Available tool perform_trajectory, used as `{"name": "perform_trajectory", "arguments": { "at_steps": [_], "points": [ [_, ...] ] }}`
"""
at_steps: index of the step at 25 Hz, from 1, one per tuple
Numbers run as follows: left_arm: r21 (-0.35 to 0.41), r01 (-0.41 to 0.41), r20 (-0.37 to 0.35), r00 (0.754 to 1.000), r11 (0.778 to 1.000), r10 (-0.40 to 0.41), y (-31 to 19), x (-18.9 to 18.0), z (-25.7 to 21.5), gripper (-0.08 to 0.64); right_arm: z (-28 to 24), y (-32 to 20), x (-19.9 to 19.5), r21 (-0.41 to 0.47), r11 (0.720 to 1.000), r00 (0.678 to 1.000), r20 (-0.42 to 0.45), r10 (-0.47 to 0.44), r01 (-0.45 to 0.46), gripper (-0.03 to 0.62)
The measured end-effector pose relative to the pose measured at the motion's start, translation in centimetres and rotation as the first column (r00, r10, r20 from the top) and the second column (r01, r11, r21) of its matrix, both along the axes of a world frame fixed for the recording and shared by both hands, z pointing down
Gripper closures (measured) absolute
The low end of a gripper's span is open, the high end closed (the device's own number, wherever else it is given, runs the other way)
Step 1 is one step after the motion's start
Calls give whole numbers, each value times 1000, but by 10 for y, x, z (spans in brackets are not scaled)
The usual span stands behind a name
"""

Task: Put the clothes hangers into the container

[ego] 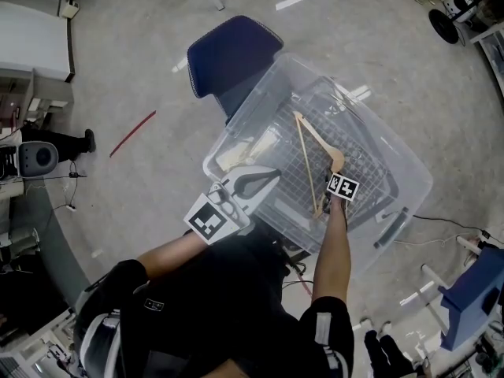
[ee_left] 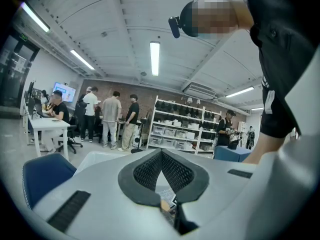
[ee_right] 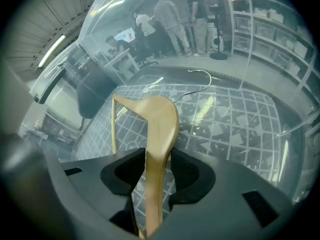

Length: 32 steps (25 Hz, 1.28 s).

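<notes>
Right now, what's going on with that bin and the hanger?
A person is working over a clear plastic container with a gripper in each hand. The right gripper reaches down into it with a wooden hanger between its jaws, which look loose around it rather than clamped. The hanger is on or just above the wire grid at the bottom. The left gripper is shut and empty, held by the container's near edge.

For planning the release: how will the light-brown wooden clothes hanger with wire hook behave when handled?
The light-brown wooden hanger looks stiff: its thin bars run straight. Probably light, being slender. Its wire hook may snag the wire grid.
</notes>
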State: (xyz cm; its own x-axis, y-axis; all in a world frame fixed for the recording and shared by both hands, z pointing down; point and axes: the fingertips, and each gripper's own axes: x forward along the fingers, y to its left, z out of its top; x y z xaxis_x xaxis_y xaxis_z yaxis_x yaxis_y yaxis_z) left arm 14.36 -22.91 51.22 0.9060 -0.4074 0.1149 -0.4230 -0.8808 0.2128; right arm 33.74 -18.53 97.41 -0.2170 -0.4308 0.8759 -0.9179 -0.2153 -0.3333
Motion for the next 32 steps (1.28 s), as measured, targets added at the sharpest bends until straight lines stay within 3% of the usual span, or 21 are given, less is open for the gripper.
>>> {"name": "perform_trajectory", "arguments": {
  "at_steps": [11,16,18,25,28,32],
  "points": [
    [2,-13,-38,999,1000,13,10,-10,-17,535,-19,21,6,-60,998,999,-41,17,-20,399],
    [28,-29,-73,997,999,31,22,-20,-33,535,-53,24,4,-21,999,998,-47,34,-35,534],
    [35,-38,-87,995,999,41,28,-26,-40,535,-72,22,2,2,999,998,-62,33,-33,559],
    [76,-70,-147,986,995,81,52,-57,-66,535,-167,14,-11,176,983,987,-142,77,-51,577],
    [88,-84,-171,980,993,98,65,-71,-77,535,-222,17,-14,286,955,972,-188,138,-81,577],
    [97,-111,-201,971,989,129,81,-92,-92,535,-288,33,-29,405,905,957,-187,221,-130,577]
  ]
}}
